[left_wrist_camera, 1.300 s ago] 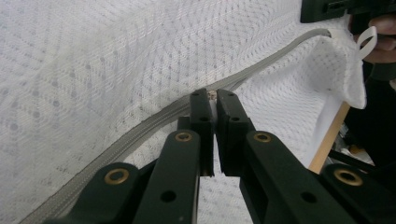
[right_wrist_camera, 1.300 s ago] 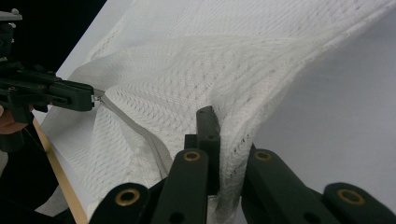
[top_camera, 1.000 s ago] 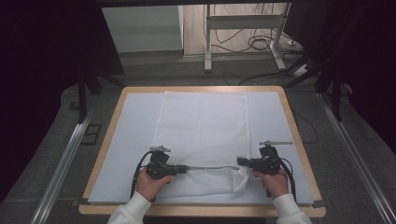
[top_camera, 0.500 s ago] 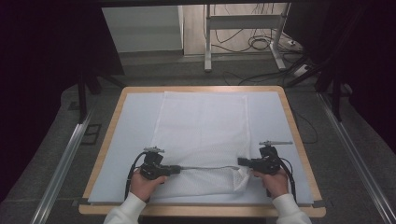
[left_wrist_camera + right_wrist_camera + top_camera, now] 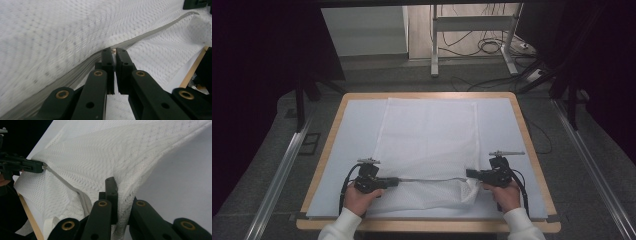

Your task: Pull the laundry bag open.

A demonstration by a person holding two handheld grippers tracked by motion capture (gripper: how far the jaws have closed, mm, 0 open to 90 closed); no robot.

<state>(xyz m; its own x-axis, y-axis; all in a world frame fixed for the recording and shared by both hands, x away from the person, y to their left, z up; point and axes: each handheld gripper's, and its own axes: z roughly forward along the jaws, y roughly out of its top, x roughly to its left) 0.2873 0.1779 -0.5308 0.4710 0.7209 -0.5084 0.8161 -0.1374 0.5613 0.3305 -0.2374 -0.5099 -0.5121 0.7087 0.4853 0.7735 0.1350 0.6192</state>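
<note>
Room: dim, grey floor, metal rails either side, cables (image 5: 492,47) on floor at back by a white frame.
Table (image 5: 337,120): wood-edged, pale blue-white top, takes up centre of high view.
Mesh bag (image 5: 429,135): white netted fabric, lies flat down middle of table, far edge near table's back; near end lifted and stretched betw. the two grippers. Lower right corner bunched just under the R gripper.
Zipper tape (image 5: 155,28): grey strip along bag's near edge, pulled taut L to R, seen as a thin line in high view.
L gripper (image 5: 393,182): near-left of table, person's hand round it, white sleeve; jaws clenched on zipper pull (image 5: 114,51) at tape's L end.
R gripper (image 5: 469,173): near-right, level w/ the L one; jaws clamped on bag's fabric edge by the tape's R end, mesh draped over one jaw in right gripper view.
</note>
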